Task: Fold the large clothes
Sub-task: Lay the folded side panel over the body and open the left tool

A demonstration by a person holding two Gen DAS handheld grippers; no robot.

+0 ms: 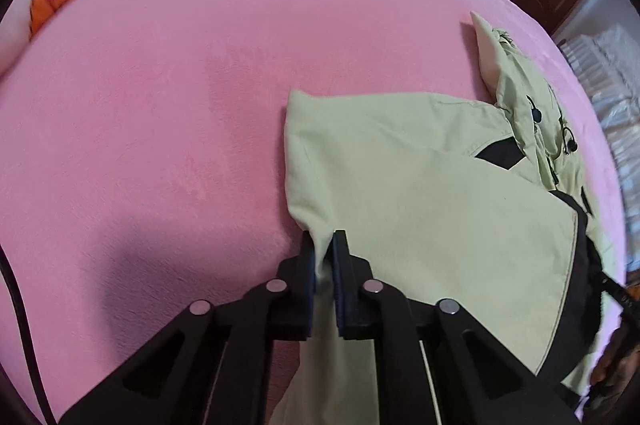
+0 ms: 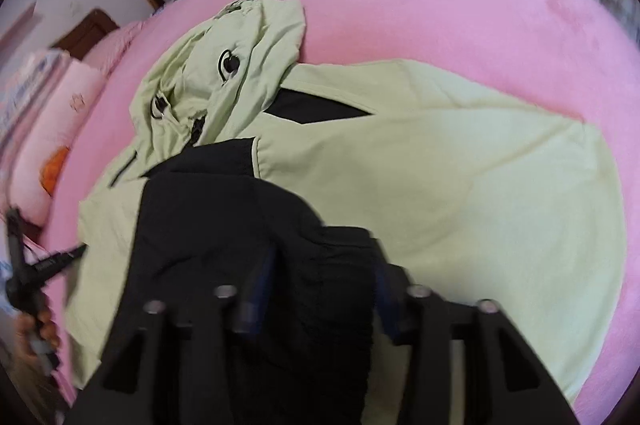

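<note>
Jacket (image 1: 420, 185): smooth pale-green, black-trimmed cloth

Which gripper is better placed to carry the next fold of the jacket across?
Left, probably. The left gripper is already shut on the green jacket's edge. The right gripper has the black sleeve between its jaws; blur hides any grip.

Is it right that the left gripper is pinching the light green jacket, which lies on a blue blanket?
Not quite: the blanket is pink, not blue, as the left wrist view shows. The rest holds: the left gripper is closed on a fold of the light green jacket.
</note>
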